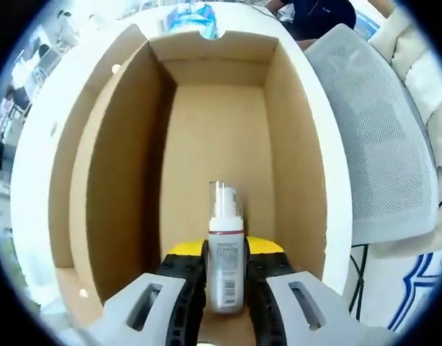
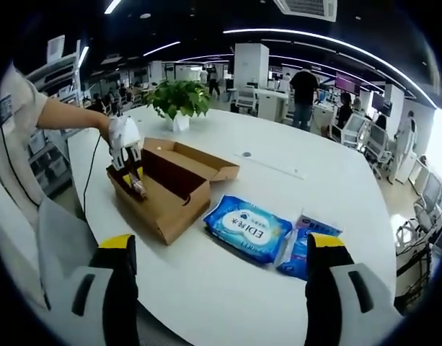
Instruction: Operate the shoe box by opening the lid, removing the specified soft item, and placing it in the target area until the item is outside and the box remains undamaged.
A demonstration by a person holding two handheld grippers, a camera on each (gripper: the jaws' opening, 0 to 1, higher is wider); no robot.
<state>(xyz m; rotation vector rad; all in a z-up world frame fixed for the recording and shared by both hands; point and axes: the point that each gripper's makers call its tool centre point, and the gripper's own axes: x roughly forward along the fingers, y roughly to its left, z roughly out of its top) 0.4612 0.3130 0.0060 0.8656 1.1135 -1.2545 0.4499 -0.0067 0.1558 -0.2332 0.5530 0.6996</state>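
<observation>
Two hand-held grippers noted. Left hand-held gripper [image 1: 226,288] clamps a pump bottle [image 1: 226,259] above the open shoe box [image 2: 170,189] interior (lid already back); extraction underway. Right hand-held gripper [image 2: 221,288] hangs wide, away from the box. Next: lift clear, set on desk [image 2: 329,173] beside box.

The left gripper view is looking straight down, close, into the open shoe box [image 1: 221,130], while the right gripper view is facing across the white table [image 2: 228,288] from well back, sharing that box [image 2: 170,194].
</observation>
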